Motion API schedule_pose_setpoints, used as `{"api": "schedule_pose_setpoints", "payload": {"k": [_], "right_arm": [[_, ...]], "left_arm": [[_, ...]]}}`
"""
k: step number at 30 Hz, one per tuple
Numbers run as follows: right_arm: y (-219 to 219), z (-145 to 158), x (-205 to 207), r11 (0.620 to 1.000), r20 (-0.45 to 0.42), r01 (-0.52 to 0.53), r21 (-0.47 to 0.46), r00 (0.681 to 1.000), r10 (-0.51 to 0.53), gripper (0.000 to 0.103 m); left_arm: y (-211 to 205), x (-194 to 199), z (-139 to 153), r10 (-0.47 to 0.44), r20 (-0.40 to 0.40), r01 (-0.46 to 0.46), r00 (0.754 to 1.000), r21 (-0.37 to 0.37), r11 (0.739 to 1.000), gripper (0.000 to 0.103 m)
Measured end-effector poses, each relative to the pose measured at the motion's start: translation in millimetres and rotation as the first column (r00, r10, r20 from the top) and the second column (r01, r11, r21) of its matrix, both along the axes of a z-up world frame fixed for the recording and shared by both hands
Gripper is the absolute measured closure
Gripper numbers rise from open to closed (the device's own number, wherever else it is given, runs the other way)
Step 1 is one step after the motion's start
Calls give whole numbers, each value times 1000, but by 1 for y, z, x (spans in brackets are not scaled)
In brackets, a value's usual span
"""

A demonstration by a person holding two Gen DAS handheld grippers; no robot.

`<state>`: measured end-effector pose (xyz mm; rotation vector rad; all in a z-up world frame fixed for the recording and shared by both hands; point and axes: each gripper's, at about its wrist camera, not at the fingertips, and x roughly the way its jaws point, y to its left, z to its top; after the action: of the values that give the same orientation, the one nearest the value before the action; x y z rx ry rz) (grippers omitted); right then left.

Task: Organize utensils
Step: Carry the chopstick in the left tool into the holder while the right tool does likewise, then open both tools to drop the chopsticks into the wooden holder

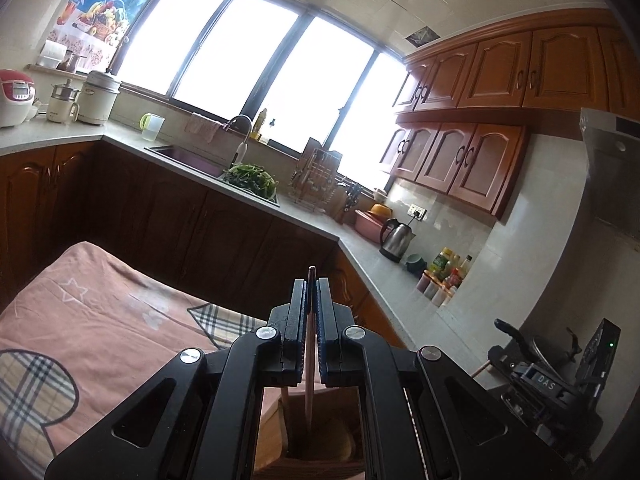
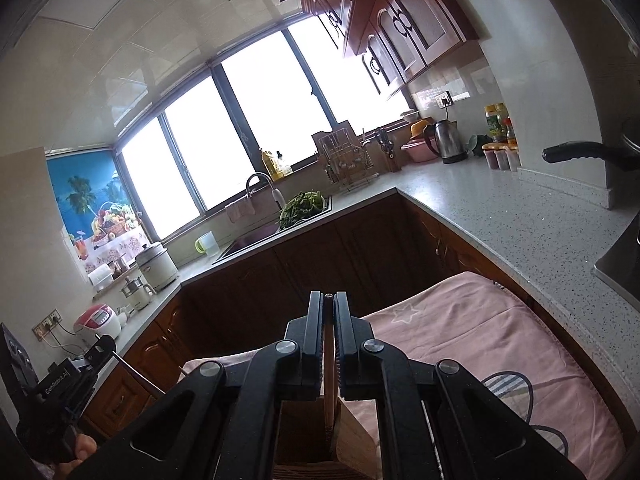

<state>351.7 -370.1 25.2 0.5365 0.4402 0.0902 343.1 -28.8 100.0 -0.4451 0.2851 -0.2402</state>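
Left gripper (image 1: 311, 292) at bottom centre of left view, jaws narrow, pinching chopstick (image 1: 309, 360); tip pokes just past the fingertips, shaft runs down along jaw axis into wooden holder (image 1: 316, 432) directly below.

Right gripper (image 2: 329, 308) likewise clamps second chopstick (image 2: 330, 392), long axis vertical, lower end inside holder (image 2: 352, 436).

Judgement: both sticks aligned over holder; release drops them in.

Pink cloth (image 2: 480, 340) under holder, on right.

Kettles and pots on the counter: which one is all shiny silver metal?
The steel kettle with the black handle, beside the pink tub on the right counter. The white cooker pot, small white kettle and red-and-white rice cooker stand together at the far left.
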Motion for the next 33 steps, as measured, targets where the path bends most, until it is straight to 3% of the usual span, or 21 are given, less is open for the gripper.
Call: {"api": "schedule_pose_setpoints", "payload": {"k": [8, 23, 27, 30, 31, 33], "right_arm": [[12, -41, 19, 999, -77, -47, 19, 996, 48, 98], [25, -42, 19, 997, -91, -71, -24, 994, 68, 97], [27, -41, 20, 997, -100, -79, -22, 992, 76, 93], [26, -40, 21, 996, -103, -83, -22, 991, 80, 91], [26, -39, 20, 996, -102, -83, -19, 992, 80, 87], [24, -38, 18, 997, -95, -79, -9, 992, 78, 65]], "left_arm": [[-19, 22, -40, 0, -82, 5, 997, 61, 998, 99], [-29, 30, -52, -30, -141, 45, 989, 103, 994, 99], [-29, 30, -50, -31, -150, 48, 988, 109, 993, 99], [-29, 30, -48, -31, -160, 49, 987, 111, 993, 88], [-29, 28, -48, -27, -161, 45, 987, 112, 993, 78], [-27, 23, -46, -18, -156, 36, 988, 115, 993, 65]]}}
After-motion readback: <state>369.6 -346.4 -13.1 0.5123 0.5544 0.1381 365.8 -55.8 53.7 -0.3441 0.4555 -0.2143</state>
